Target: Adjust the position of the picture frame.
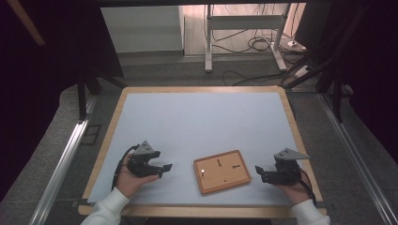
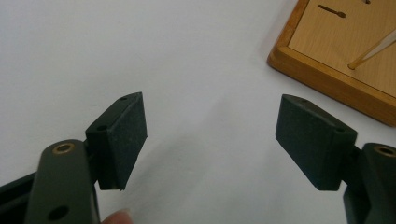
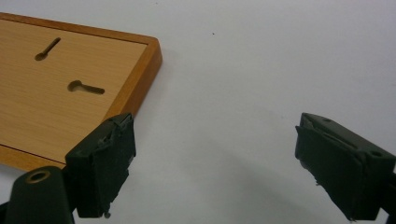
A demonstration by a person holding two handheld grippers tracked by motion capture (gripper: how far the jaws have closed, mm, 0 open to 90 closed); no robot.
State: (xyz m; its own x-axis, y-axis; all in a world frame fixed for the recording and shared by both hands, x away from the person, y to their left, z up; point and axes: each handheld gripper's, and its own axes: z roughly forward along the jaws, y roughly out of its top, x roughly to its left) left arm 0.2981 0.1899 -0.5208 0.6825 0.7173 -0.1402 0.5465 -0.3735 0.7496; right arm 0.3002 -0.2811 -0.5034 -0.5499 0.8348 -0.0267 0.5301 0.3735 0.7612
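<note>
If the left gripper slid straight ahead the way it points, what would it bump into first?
Probably the wooden frame: the left gripper, jaws open, points across the table toward its near edge, with nothing between.

Bare tabletop [image 1: 197,122] all around 1 wooden frame [image 1: 222,171].

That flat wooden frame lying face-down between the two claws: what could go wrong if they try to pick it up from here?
The flat wooden frame lies flush on the white table mat, so jaws may find no edge to get under and just push it along. The right gripper sits close to its right edge and could nudge it askew. The left gripper is farther off, both open, so a one-sided grip might tilt the frame.
</note>
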